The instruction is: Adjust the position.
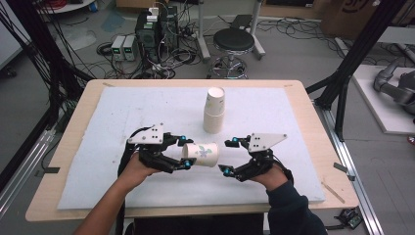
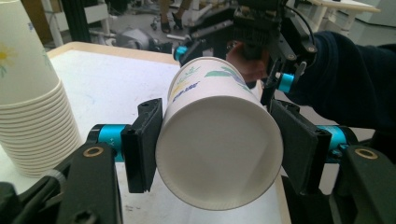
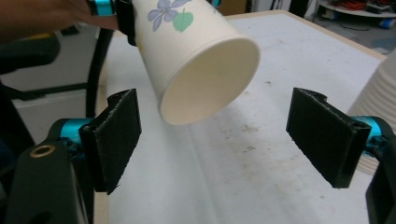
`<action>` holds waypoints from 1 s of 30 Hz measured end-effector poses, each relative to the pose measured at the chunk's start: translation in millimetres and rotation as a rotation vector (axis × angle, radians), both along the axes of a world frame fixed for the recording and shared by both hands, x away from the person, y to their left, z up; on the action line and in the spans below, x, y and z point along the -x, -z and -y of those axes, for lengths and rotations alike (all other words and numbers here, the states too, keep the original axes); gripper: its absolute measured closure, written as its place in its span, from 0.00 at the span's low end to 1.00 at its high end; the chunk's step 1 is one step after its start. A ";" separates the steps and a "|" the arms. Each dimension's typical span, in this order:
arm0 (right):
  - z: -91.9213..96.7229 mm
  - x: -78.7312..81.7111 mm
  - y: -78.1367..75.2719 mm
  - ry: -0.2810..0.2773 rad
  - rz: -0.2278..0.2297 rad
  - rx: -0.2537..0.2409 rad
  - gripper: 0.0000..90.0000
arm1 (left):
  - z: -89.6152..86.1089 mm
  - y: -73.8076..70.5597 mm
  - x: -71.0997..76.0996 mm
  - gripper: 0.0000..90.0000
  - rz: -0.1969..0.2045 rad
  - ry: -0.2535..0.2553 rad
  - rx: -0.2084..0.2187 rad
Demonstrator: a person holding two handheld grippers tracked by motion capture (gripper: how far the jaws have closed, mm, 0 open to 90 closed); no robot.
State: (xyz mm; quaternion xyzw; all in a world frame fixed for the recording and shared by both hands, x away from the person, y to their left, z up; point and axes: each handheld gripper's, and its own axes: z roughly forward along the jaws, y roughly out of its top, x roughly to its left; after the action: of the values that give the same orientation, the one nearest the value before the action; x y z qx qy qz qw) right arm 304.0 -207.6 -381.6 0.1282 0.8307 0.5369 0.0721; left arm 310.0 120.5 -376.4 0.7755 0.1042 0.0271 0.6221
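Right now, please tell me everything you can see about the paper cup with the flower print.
The paper cup is white with a purple flower, green leaves and small blue lettering printed on its side. It looks like thin coated paper with a rolled rim. It lies sideways above the white mat, with its closed bottom toward the left hand-held gripper, whose black pads clamp its sides. Its open mouth faces the right hand-held gripper, which stands open and apart from it.

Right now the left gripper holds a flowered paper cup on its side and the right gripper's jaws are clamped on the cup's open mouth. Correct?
Not quite. The left gripper does hold the paper cup sideways, but the right gripper stands open, apart from the cup's mouth, as the right gripper view shows.
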 end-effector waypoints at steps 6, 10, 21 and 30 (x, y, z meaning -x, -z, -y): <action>-1.2 0.8 12.8 -0.001 -0.024 -0.007 0.20 | -3.5 5.4 2.8 0.41 0.011 -0.016 0.036; -2.8 1.1 13.2 -0.015 -0.012 -0.015 0.21 | -2.1 6.3 4.2 0.41 0.017 -0.003 0.048; -8.7 1.4 16.2 -0.063 -0.020 -0.023 0.23 | 9.3 9.0 6.1 0.41 0.013 0.064 0.055; -9.4 1.2 16.9 -0.147 -0.039 -0.076 0.31 | 12.5 11.2 4.8 0.41 -0.010 0.121 0.109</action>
State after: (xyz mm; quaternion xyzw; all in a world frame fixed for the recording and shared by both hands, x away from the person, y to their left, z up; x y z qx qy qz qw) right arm 302.7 -198.2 -398.5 0.0799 0.8182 0.5692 0.0115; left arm 305.2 108.0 -387.6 0.7454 0.0615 -0.0205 0.6634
